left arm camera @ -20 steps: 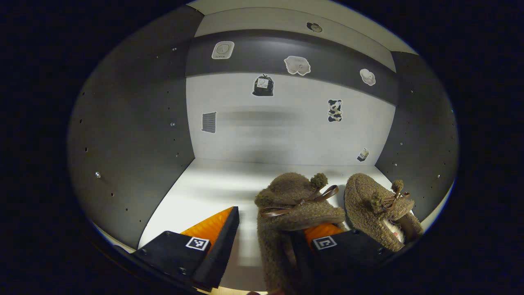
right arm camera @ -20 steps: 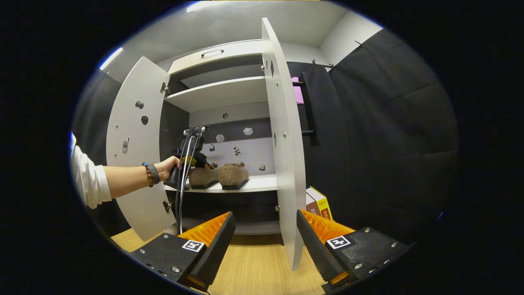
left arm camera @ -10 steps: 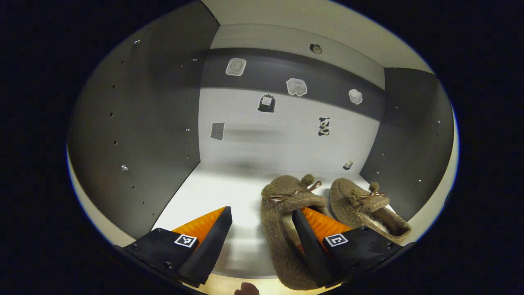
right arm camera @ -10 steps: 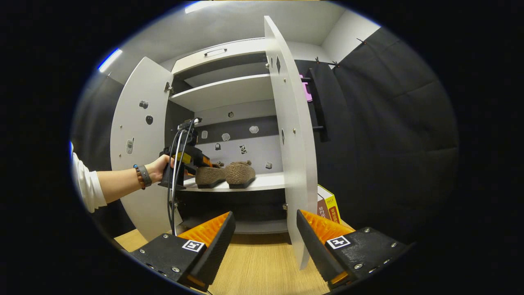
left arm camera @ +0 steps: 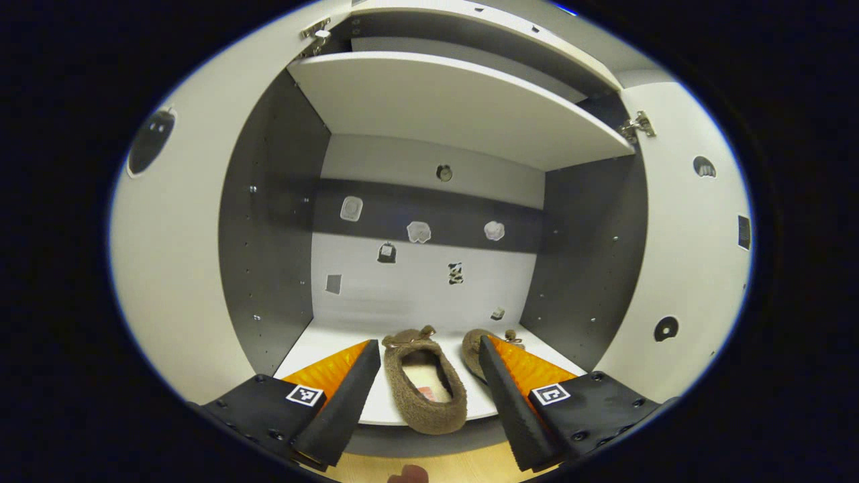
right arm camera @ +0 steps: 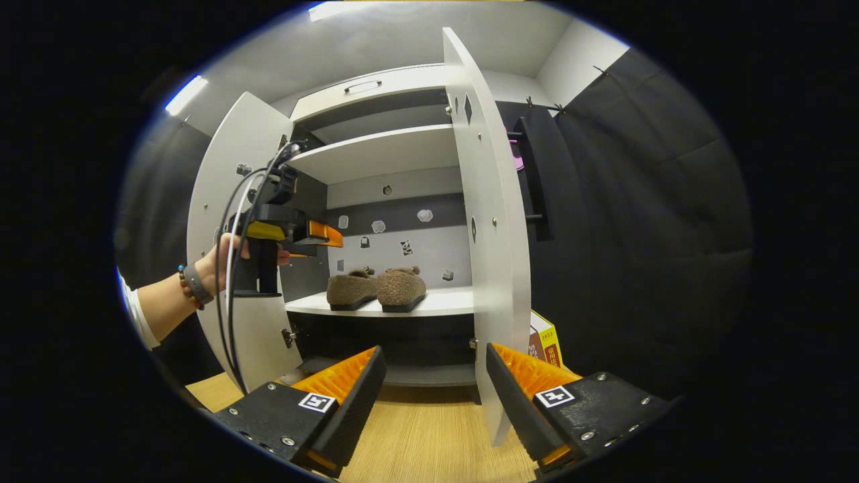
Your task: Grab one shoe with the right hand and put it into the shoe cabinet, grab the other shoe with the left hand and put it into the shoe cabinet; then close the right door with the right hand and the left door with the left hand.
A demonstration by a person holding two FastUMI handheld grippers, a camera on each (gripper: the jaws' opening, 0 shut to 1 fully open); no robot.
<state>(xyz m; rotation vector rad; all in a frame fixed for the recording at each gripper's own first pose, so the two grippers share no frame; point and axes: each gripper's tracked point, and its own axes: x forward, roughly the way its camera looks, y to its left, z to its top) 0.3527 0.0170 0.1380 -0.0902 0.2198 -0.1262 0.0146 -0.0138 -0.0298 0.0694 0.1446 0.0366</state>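
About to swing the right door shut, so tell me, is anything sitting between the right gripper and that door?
Nothing visible does. The right gripper is open, and the right door's free edge stands just beyond the gap between its fingers, over bare wooden floor. Both shoes sit back on the shelf, behind the door's swing.
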